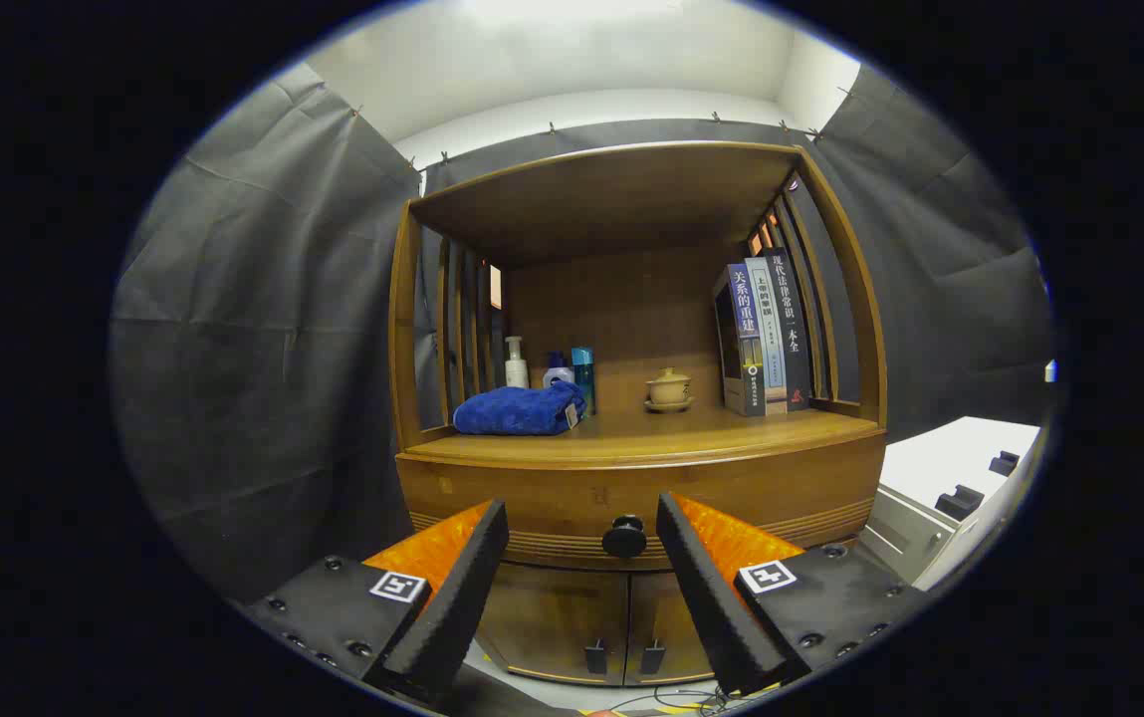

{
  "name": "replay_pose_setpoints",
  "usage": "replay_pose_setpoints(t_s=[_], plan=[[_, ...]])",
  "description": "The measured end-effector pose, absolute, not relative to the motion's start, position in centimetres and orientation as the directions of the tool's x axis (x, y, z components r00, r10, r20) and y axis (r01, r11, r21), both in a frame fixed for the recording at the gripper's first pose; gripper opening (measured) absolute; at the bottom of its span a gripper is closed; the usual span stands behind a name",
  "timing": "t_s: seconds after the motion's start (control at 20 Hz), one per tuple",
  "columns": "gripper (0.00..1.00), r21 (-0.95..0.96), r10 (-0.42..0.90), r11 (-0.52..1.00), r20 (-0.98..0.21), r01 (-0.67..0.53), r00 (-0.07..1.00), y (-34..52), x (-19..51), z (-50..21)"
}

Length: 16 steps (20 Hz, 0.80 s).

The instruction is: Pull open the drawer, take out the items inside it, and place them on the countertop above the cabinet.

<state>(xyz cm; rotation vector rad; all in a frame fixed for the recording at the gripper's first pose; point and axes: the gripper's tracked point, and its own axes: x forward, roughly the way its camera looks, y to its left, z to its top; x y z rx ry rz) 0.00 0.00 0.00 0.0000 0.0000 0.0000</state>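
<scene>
Gripper (581,533): wedge-shaped fingers on black screw-studded mounts, each bearing square black-and-white tag

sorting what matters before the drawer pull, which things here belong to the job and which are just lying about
For the job:
drawer, closed
black knob, between the open claw fingers
countertop

Just lying about:
blue towel
bottles
lidded cup
books
lower doors

Drawer (572,498): wooden, closed, flush under the countertop.
Knob (624,537): dark, round, centred on the drawer front.
Countertop (651,435): wooden, directly above the drawer.
</scene>
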Motion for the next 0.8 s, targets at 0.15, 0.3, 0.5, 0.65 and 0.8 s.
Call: replay_pose_setpoints(t_s=[0.15, 0.3, 0.5, 0.65, 0.8], plan=[[0.98, -0.008, 0.0, 1.0, 0.007, 0.0, 1.0, 0.13, -0.06, 0.09], [0.98, -0.015, 0.002, 1.0, 0.013, -0.001, 1.0, 0.19, 0.02, 0.17], [0.98, -0.017, 0.002, 1.0, 0.014, -0.001, 1.0, 0.3, -0.12, 0.14], [0.98, -0.019, 0.002, 1.0, 0.016, -0.001, 1.0, 0.27, 0.0, 0.1], [0.98, -0.025, 0.003, 1.0, 0.019, -0.003, 1.0, 0.42, -0.1, 0.21]])
